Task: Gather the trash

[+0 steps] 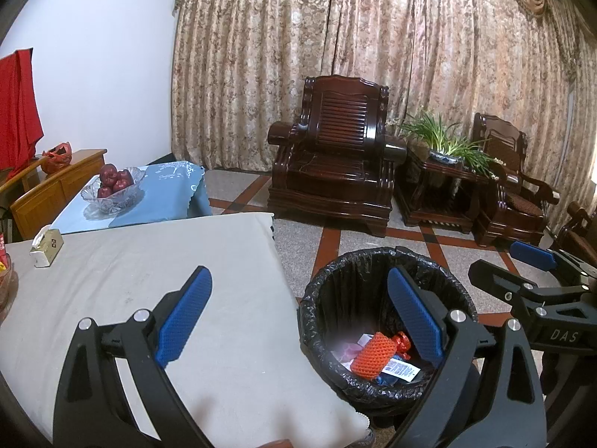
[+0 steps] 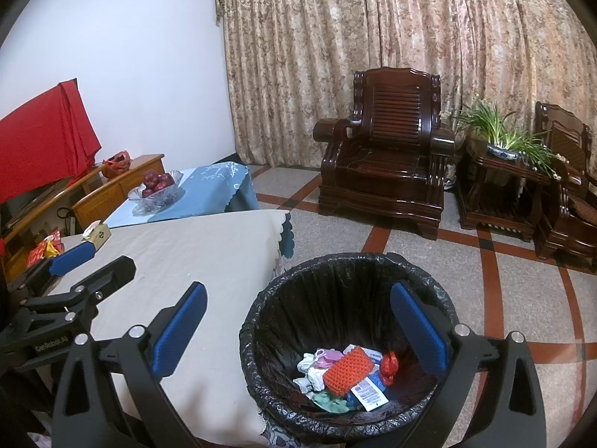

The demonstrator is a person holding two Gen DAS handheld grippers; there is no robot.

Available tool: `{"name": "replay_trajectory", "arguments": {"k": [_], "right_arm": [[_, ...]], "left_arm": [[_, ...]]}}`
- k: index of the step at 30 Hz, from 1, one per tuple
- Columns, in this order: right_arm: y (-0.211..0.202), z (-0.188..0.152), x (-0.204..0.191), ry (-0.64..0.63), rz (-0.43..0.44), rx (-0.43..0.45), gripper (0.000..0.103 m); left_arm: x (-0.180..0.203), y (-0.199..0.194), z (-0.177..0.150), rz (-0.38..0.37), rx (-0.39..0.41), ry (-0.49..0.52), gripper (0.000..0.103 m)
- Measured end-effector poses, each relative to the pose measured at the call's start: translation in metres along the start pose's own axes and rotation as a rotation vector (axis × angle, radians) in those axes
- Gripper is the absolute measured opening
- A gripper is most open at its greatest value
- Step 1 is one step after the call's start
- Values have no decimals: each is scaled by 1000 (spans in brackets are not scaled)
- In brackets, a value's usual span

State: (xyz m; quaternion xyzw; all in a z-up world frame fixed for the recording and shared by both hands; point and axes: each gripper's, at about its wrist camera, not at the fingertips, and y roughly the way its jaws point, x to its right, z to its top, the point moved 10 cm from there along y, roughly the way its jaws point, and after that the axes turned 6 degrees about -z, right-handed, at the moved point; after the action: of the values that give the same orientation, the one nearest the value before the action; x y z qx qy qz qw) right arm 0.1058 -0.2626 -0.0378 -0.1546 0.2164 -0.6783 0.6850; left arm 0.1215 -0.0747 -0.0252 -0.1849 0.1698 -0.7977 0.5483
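A black-lined trash bin stands on the floor by the table's corner. It holds an orange knitted piece, a red wrapper, a white printed packet and other scraps. My left gripper is open and empty, over the table edge and the bin. My right gripper is open and empty above the bin's rim. The right gripper also shows in the left wrist view, and the left gripper shows in the right wrist view.
The table has a beige cloth with a small gold box. A bowl of red apples sits on a blue-clothed table. Dark wooden armchairs and a potted plant stand by the curtain.
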Motion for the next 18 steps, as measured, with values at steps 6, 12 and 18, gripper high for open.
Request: {"name": "replay_trajectory", "arguments": {"k": [6,12,18], "right_arm": [[0,0,0,-1,0,0,97],[0,0,0,0,0,-1,97],[0,1,0,-1,0,-1,97]], "left_arm": [[0,0,0,0,0,0,93],[0,-1,-1,3,-3,2,93],[0,-1,-1,4,-1,1,93]]}}
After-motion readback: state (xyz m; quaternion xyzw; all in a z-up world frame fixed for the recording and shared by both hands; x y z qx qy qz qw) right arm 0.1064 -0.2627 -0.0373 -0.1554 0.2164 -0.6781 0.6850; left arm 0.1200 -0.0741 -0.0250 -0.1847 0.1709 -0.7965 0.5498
